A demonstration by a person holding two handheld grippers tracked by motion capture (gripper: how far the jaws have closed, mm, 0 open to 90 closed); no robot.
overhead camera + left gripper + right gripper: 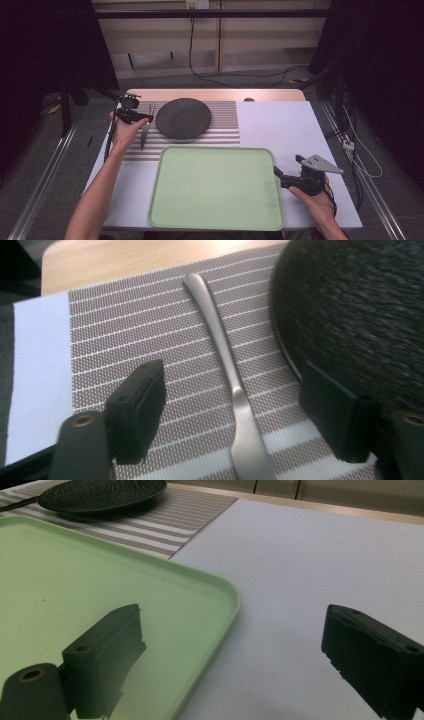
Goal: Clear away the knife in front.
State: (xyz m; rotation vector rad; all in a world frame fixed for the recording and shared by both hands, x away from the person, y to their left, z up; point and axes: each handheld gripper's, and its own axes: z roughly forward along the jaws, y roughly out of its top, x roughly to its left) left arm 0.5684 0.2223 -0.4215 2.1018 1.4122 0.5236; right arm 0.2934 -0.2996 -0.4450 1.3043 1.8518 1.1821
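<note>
The left gripper (232, 412) holds its jaws apart astride the metal fork (235, 390), neither pad touching it. The fork lies flat on the striped placemat (125, 340) near the table's far left corner, just beside the dark plate (183, 118). The right gripper (232, 665) hangs wide open over the green tray's (215, 187) right rim.

A plate (183, 118) is set on a striped placemat (222, 125) at the table's far side. A fork (146, 131) is laid on the mat just left of the plate. A tray (216, 187) is placed before the mat, nearer the person.
</note>
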